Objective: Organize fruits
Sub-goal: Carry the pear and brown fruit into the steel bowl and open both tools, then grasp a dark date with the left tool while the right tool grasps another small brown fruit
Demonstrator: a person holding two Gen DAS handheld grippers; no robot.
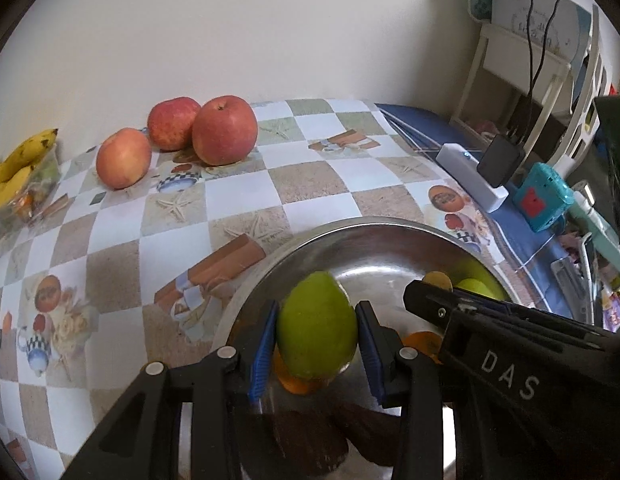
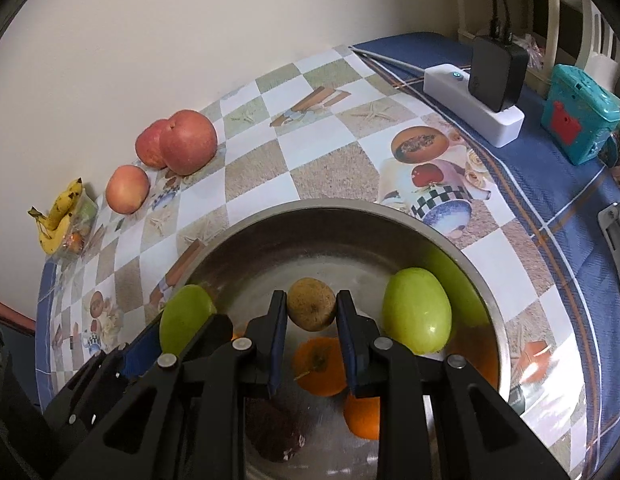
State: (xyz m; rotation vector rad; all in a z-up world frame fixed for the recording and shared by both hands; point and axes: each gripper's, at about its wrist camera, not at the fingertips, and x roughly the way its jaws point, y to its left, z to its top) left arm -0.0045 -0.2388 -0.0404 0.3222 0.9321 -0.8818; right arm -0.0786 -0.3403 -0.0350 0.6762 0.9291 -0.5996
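Observation:
My left gripper (image 1: 317, 334) is shut on a green fruit (image 1: 317, 326) and holds it over the steel bowl (image 1: 350, 228); that fruit also shows in the right wrist view (image 2: 185, 316). My right gripper (image 2: 312, 312) is shut on a small brown fruit (image 2: 312, 309) over the same bowl (image 2: 330, 206). In the bowl lie another green fruit (image 2: 417, 315), two oranges (image 2: 320, 366), and a dark brown fruit (image 2: 275, 436). Three red apples (image 1: 223, 130) stand near the wall. Bananas (image 1: 17, 164) lie at the far left.
The bananas rest on a clear plastic container (image 1: 33, 196). A white power strip with a black adapter (image 2: 476, 92) and a teal box (image 2: 578, 120) sit on the blue cloth at right. A white rack (image 1: 522, 68) stands behind. The checkered tablecloth (image 1: 301, 184) lies between apples and bowl.

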